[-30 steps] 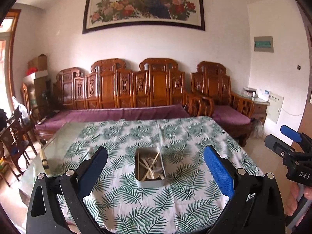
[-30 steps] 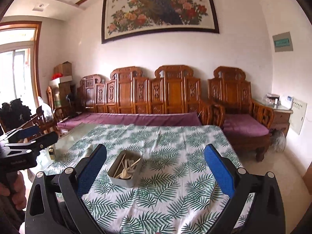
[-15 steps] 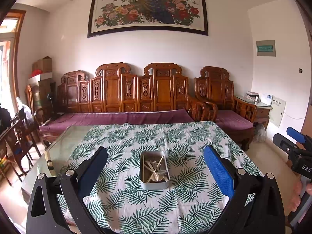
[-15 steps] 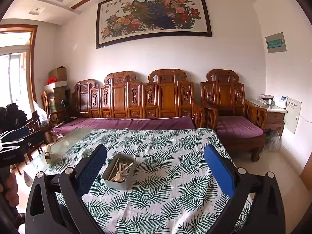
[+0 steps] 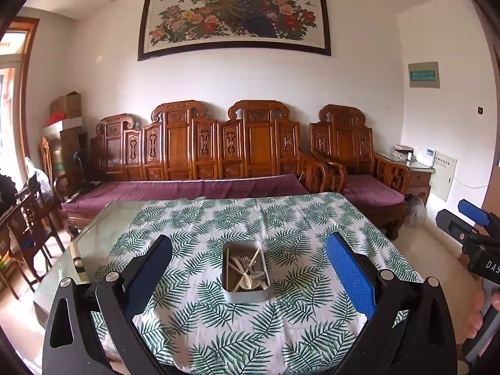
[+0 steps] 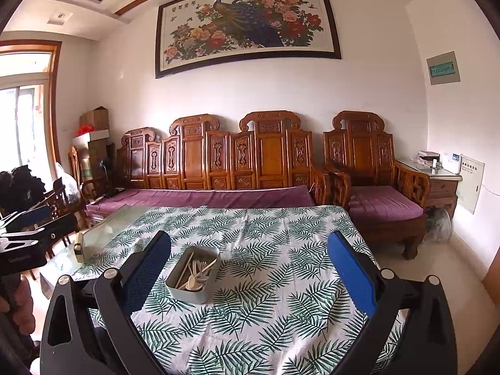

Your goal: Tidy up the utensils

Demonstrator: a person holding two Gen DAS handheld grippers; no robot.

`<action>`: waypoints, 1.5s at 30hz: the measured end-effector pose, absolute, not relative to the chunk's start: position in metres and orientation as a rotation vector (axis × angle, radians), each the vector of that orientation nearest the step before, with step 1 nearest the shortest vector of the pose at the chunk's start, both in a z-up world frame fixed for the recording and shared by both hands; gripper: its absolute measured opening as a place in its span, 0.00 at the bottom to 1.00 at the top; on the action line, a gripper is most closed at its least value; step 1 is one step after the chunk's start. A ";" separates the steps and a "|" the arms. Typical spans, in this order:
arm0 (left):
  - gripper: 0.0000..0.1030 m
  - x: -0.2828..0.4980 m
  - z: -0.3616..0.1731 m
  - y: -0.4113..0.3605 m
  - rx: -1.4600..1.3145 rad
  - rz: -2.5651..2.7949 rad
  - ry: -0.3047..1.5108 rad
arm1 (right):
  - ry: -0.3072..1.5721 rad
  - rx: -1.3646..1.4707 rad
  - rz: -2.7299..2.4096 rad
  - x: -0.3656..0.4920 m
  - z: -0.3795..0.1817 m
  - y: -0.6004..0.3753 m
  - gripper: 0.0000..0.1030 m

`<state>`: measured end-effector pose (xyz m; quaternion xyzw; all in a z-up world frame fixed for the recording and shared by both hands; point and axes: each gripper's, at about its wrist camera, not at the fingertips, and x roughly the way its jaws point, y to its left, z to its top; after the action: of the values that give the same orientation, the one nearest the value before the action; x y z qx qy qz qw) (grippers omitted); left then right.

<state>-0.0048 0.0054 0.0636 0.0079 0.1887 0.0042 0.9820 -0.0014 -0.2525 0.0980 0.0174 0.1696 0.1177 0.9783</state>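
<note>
A tin (image 5: 245,276) of utensils (image 5: 247,272) sits on the tablecloth (image 5: 281,218) near the table's front (roughly centred) — 1 long bench (image 5: 193,168) behind, an armchair (image 5: 353,156) at its right.

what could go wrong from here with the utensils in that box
1. The pale utensils lie crossed in a heap inside the small grey metal box; a claw closing on one may lift or flick its neighbours.
2. The box stands on a loose leaf-print tablecloth; pushing it could slide or tip it.
3. Both the left claw and the right claw are open and pointed at the box, and could collide.
</note>
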 end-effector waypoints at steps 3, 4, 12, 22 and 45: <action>0.93 -0.005 0.063 0.006 0.014 0.008 0.379 | 0.345 0.034 0.240 -0.001 0.098 -0.252 0.98; 0.93 -0.005 0.062 0.005 0.015 0.008 0.379 | 0.346 0.035 0.240 0.000 0.098 -0.251 0.98; 0.93 -0.006 0.060 0.005 0.013 0.001 0.381 | 0.349 0.033 0.248 0.000 0.098 -0.248 0.98; 0.93 -0.007 0.059 0.005 0.011 -0.009 0.381 | 0.352 0.038 0.251 0.000 0.097 -0.247 0.98; 0.93 -0.008 0.059 0.002 0.014 -0.014 0.380 | 0.358 0.039 0.251 0.001 0.092 -0.247 0.98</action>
<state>-0.0082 0.0023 0.0590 0.0069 0.1891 -0.0072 0.9819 0.0011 -0.2466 0.0917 0.0195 0.1775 0.1244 0.9760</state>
